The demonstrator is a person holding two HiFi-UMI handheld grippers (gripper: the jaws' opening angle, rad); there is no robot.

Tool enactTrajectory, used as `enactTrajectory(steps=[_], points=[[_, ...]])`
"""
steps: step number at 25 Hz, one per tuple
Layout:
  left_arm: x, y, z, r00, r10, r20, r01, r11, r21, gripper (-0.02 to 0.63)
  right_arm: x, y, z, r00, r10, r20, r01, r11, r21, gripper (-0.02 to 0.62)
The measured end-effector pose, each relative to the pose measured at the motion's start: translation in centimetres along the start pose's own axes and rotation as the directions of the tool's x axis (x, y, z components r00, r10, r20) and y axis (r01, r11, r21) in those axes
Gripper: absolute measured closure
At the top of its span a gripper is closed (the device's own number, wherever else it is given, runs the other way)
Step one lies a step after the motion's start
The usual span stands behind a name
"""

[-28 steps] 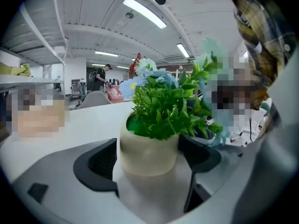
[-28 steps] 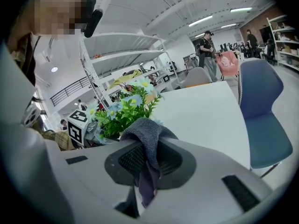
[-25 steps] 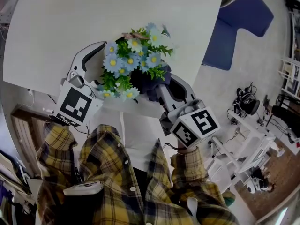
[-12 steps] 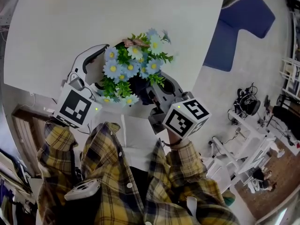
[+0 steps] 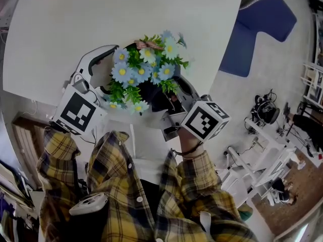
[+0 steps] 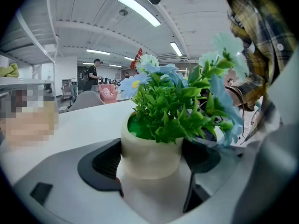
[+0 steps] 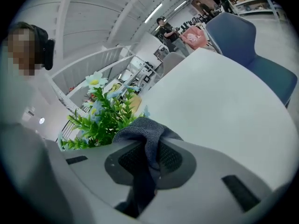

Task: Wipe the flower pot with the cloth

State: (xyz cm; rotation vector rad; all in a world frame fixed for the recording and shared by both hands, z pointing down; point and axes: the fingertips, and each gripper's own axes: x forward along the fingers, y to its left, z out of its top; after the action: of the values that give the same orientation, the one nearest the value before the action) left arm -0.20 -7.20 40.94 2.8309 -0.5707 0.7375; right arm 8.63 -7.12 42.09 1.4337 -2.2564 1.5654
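Left gripper view: the left gripper (image 6: 150, 161) squeezes the pot (image 6: 149, 146); the right gripper (image 7: 149, 158) pinches the cloth (image 7: 140, 129) (at the pot's four o'clock). Hard rubbing could tip the pot.

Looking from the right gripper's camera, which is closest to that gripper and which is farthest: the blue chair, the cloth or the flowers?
1. Grey cloth: pinched between the fingers, in the middle.
2. Flowers: just past the cloth, on the left.
3. Blue chair: far off at the upper right, beyond the white table.
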Motion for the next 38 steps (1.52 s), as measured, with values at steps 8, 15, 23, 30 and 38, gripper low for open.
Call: enactTrajectory(steps=[8,15,23,30,38], points=[[-0.2,-0.1,0.4,0.994,-0.106,-0.007,0.106,0.992,0.062,0.197,0.2,-0.5,1.9,0.998,0.011,-0.057,-0.015,0.997,-0.073,0.56],[-0.3,0.0,0.3,0.989,-0.147,-0.013,0.148,0.985,0.087,0.202,1.1,-0.9,3.2,0.994,0.035,-0.105,-0.041,0.998,-0.053,0.56],[-0.1,-0.3,0.1,0.981,-0.189,-0.032,0.191,0.975,0.112,0.202,2.6,-0.9,3.9,0.944,0.107,-0.312,-0.157,0.978,-0.139,0.56],[-0.1,-0.9,-0.7,0.963,-0.266,-0.053,0.271,0.952,0.144,0.202,4.3,-0.2,3.7,0.829,0.182,-0.529,-0.335,0.919,-0.21,0.56],[-1.6,-0.9,2.3,0.903,-0.403,-0.15,0.429,0.874,0.229,0.202,4.5,3.3,5.9,0.657,0.254,-0.71,-0.525,0.829,-0.19,0.56]])
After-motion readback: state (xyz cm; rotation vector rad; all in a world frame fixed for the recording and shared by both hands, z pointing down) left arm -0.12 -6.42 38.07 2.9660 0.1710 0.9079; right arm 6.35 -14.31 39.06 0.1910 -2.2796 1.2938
